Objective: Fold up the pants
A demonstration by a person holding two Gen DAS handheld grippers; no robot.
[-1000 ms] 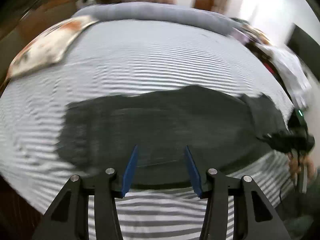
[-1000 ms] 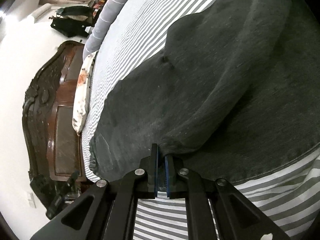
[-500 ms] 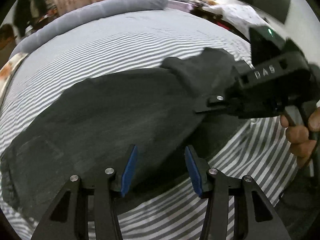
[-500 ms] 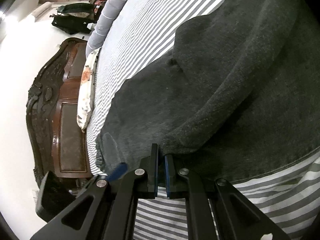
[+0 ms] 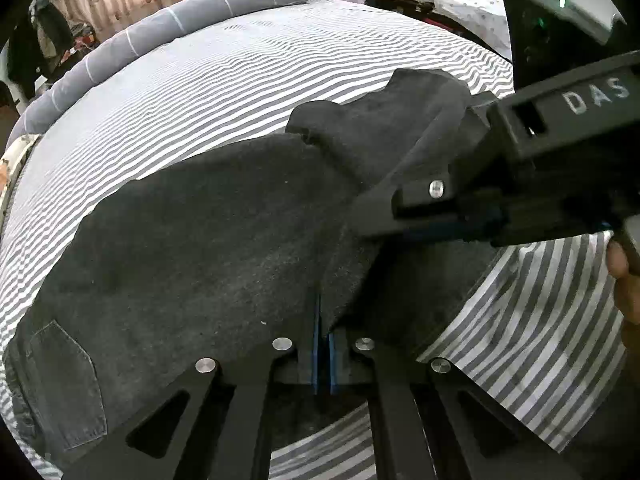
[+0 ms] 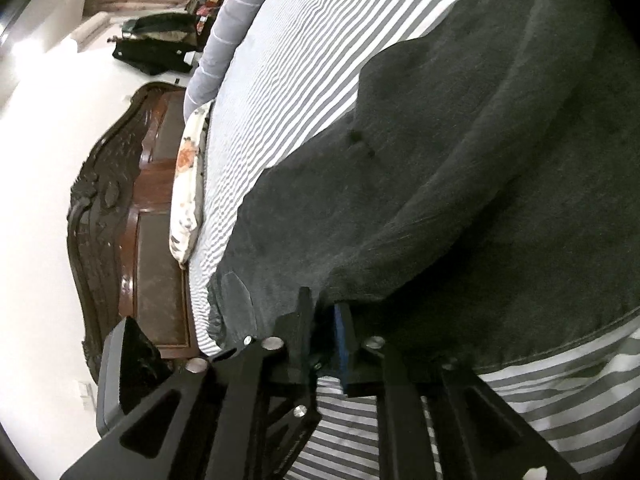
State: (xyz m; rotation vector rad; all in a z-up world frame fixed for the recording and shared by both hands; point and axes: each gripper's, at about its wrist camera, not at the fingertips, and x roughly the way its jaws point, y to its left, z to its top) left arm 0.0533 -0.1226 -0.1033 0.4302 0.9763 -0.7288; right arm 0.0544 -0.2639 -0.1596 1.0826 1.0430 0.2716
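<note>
Blue pads [image 5: 316, 344] of the left gripper [image 5: 322, 350] sit pressed together in the left wrist view, pinching a raised fold at the near edge of the dark grey pants [image 5: 192, 256]. The garment lies spread across the striped bedsheet [image 5: 224, 80], a back pocket showing at its lower left. Just beyond, the right gripper [image 5: 404, 224] reaches in from the right over the same lifted ridge of cloth, a person's hand [image 5: 624, 276] behind it.

From the right wrist view, the right gripper [image 6: 326, 336] has its jaws opening, a narrow gap between them; the pants [image 6: 420, 160] edge hangs just in front of that gap, and the pads do not seem to press it. Part of the left gripper's frame crosses low on the left.

This looks like thick, soft denim: fairly heavy, limp, not slippery, and nothing to break. It should drape from wherever it is pinched, so a hold on the hem or seam edge is best, both layers together.

The bed fills both views, with a grey bolster [image 5: 180, 24] along its far side, a floral pillow [image 6: 188, 184] and carved wooden headboard [image 6: 124, 216] at one end, curtains and piled clothes beyond
</note>
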